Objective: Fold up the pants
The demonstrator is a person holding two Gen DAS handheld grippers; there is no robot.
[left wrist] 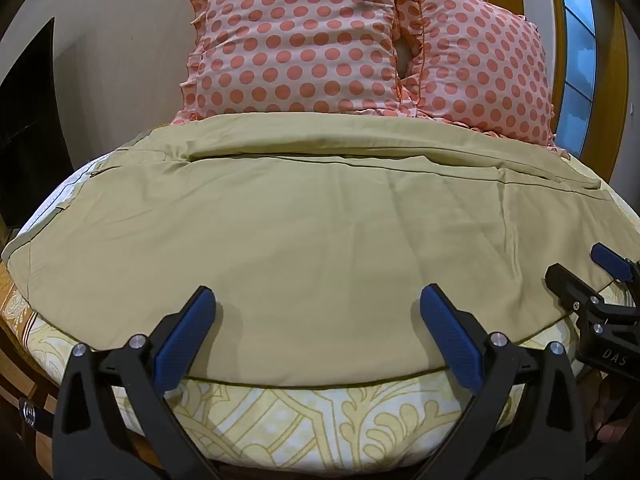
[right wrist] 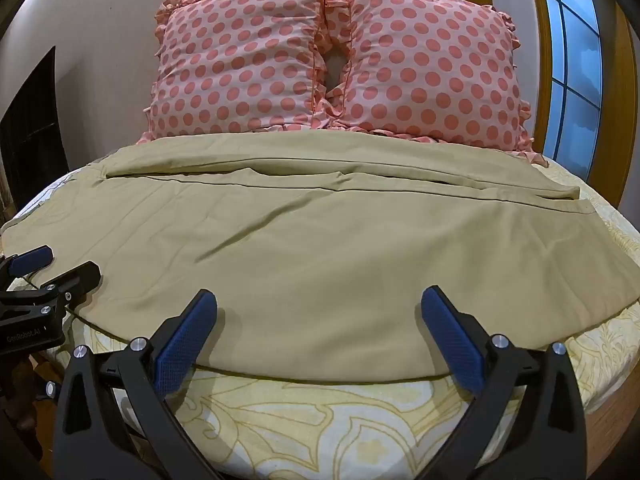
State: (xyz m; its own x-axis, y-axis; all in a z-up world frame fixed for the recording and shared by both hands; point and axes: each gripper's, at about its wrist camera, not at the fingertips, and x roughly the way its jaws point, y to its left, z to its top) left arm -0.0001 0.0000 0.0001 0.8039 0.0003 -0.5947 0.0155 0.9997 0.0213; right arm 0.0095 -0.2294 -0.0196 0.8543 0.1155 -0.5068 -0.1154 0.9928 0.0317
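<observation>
Khaki pants (left wrist: 304,232) lie spread flat across the bed, legs running left to right, one leg lying behind the other; they also show in the right wrist view (right wrist: 304,248). My left gripper (left wrist: 318,308) is open and empty, its blue pads just above the near edge of the pants. My right gripper (right wrist: 319,312) is open and empty, over the same near edge further right. Each gripper shows in the other's view: the right one at the right edge (left wrist: 588,276), the left one at the left edge (right wrist: 56,268).
The bed sheet (left wrist: 320,424) has a yellow and white pattern. Two pink polka-dot pillows (right wrist: 240,60) (right wrist: 436,68) lean on the wall behind the pants. A window (right wrist: 572,64) is at the right. A dark panel (right wrist: 32,128) is at the left.
</observation>
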